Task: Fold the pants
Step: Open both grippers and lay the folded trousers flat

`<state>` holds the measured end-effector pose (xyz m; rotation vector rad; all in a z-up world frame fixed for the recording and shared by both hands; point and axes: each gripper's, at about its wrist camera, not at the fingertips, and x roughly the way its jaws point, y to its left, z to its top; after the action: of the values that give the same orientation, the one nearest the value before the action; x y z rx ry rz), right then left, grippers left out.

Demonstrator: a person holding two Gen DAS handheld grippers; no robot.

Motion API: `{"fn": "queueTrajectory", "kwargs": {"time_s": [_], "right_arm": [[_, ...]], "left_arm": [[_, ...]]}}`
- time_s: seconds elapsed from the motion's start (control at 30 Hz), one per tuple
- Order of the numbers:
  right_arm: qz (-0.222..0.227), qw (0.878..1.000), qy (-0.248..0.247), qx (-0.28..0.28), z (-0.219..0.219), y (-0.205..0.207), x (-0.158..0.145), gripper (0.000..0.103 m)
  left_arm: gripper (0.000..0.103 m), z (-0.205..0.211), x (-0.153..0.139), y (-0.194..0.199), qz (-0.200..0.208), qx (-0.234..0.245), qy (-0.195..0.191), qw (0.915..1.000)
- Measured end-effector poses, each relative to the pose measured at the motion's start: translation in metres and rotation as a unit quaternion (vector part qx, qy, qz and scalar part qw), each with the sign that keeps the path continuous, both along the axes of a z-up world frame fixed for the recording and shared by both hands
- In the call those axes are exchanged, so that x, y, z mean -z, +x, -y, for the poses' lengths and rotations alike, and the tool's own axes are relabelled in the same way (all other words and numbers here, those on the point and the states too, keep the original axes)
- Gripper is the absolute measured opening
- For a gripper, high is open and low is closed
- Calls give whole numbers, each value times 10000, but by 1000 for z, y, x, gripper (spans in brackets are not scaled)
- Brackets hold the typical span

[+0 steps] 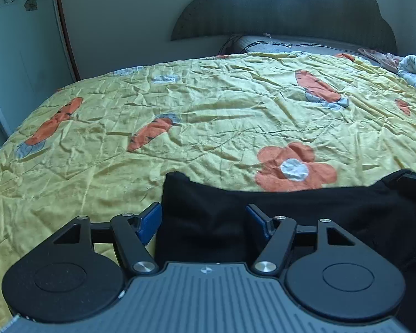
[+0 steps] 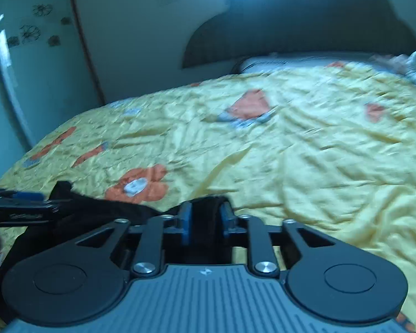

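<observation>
From the left wrist view, the left tongs (image 1: 203, 220) stand wide over the near edge of a bed covered by a crumpled yellow bedspread (image 1: 208, 111) printed with orange carrots and flowers. The black pants (image 1: 208, 211) lie bunched at the near edge of the bed, and a fold of the cloth sits between the two blue pads (image 1: 149, 220). The pads do not look to be pressing it, so I read this side as not gripping. At the far right of this view a dark piece of the other tool shows against the cloth. A dark headboard (image 1: 285, 8) and a pillow stand at the far end of the bed.

From the right wrist view, which is blurred, the right tongs (image 2: 205, 222) stand narrow with a thick bunch of the black pants (image 2: 205, 208) clamped between their blue pads. The cloth runs leftward from there to the left tongs (image 2: 27, 202), seen side-on at the left edge.

The step in hand seems to be taking hold of one edge of the pants with both tools before a fold. Next, the left side likely needs to close on its fold. Then both must lift together and carry the edge evenly, keeping the cloth taut between them so it lands flat.
</observation>
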<state>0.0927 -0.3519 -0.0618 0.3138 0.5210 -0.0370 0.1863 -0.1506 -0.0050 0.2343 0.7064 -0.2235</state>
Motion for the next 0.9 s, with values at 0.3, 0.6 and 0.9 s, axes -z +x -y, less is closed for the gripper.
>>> {"fn": "queueTrajectory", "kwargs": {"time_s": [0.3,0.6,0.9], "right_arm": [[75,9926,-444,-1126,-50,-41,-18,24],[77,9944,-715,-776,-57,-51,-20,24],[-153,9952,-642,-720,-57,-53,-6,25]], "left_arm": [[72,-2,2,-41,-205,340,-159,9991],[73,-2,5,-48,-209,236,-102,9994],[75,-4,4,-61,-117,256,-19,9996]]}}
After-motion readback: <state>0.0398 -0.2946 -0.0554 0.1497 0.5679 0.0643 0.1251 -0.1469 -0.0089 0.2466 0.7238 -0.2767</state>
